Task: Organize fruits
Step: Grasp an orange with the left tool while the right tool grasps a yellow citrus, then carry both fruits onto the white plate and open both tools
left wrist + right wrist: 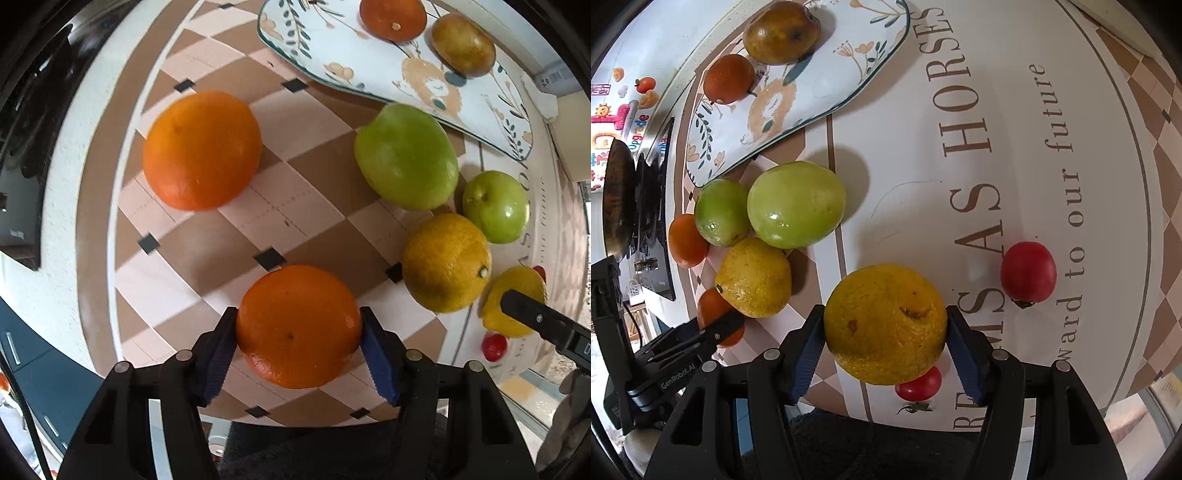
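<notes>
My left gripper point(298, 345) is shut on an orange point(298, 326) just above the checkered tablecloth. My right gripper point(885, 341) is shut on a yellow citrus fruit point(885, 323), which also shows in the left wrist view point(513, 301). A second orange point(202, 150) lies at the left. Two green apples point(406, 157) point(495, 206) and another yellow citrus point(446, 262) lie grouped together. A patterned plate point(369, 62) holds a dark orange fruit point(392, 18) and a brownish fruit point(463, 44).
Two red tomatoes point(1028, 272) point(919, 384) lie on the printed white part of the cloth. A stove with a pan point(618, 199) stands at the left edge. The table's front edge point(960, 424) runs just under the grippers.
</notes>
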A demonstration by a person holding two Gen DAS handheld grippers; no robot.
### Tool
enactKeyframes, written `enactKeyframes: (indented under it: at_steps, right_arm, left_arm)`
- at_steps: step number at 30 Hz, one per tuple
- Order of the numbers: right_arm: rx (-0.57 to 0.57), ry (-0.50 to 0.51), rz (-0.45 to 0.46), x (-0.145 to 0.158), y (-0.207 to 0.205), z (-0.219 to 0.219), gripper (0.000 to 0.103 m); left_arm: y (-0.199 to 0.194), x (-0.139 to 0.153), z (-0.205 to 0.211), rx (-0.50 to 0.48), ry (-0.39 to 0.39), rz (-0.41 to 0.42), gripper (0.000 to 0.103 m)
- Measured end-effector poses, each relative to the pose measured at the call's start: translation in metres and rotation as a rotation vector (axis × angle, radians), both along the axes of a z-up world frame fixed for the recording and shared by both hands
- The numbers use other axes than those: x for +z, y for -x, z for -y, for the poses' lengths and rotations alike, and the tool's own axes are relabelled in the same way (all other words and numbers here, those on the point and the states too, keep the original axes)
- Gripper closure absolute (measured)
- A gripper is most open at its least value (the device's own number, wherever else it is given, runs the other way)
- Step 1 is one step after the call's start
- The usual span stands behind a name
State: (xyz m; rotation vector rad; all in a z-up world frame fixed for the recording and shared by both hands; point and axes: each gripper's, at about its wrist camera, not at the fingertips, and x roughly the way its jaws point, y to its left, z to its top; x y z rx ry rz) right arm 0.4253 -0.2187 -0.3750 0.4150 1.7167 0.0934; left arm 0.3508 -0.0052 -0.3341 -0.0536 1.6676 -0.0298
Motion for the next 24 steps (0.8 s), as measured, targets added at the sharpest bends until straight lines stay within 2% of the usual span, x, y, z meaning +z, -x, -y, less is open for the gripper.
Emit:
enactKeyframes:
  at_steps: [6,11,14,18,21,24]
  right_arm:
    - [0.008,-0.002,-0.015,-0.006,-0.001,-0.002,0.037]
    - [0.015,0.004,-0.019,-0.007,0.001,-0.005,0.038]
    - [0.002,-0.003,-0.004,0.002,-0.001,-0.001,0.038]
    - [-0.014,-0.022,0.069,0.037,-0.014,0.006,0.038]
    - [-0.005,-0.026,0.131,0.062,-0.037,0.002,0.038]
    - [0.012,-0.021,0.186,0.072,-0.068,-0.009,0.038]
  left_arm:
    - [-0.002,0.004,0.011,-0.015,-0.015,0.005,0.042]
    - [-0.004,0.016,0.012,0.000,0.027,0.006,0.042]
    - [-0.007,0.042,0.018,0.002,0.065,0.040,0.042]
    - [-0.021,0.087,0.024,0.009,0.120,0.128,0.042]
    - [-0.052,0.114,0.017,0.012,0.157,0.180,0.042]
    - [-0.103,0.115,-0.007,0.011,0.159,0.196,0.042]
